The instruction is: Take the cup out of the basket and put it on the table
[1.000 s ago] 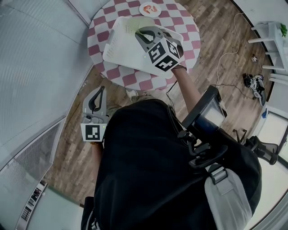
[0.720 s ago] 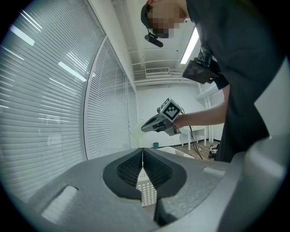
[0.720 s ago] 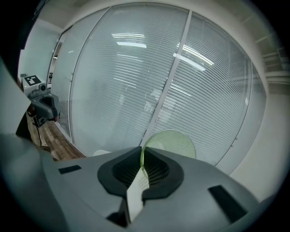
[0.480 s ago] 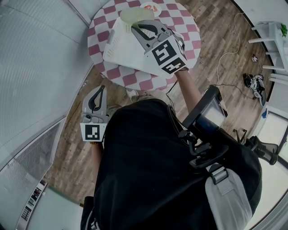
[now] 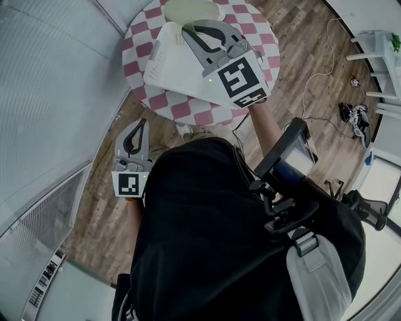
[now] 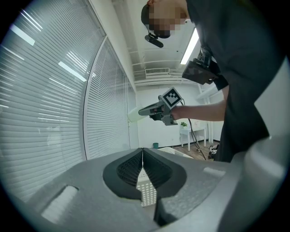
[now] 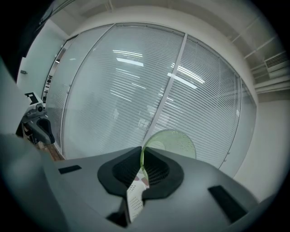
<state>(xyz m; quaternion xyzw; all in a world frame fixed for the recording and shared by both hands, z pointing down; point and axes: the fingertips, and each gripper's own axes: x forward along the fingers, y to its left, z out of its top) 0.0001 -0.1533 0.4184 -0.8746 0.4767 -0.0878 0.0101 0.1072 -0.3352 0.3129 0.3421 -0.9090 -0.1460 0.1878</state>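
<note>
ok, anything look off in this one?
Nothing spilled or damaged. Only oddity: the right gripper pinches the green cup by its rim alone, so it sticks out sideways, up clear of the basket. A loose cable trails on the floor beside the table.

The right gripper [image 5: 190, 30], jaws clamped on the rim of the pale green translucent plastic cup [image 5: 191, 9], stands higher than one second earlier and nearer the head camera. The cup, formerly low inside the white perforated plastic basket [image 5: 175, 69], now hangs clear above it.
</note>
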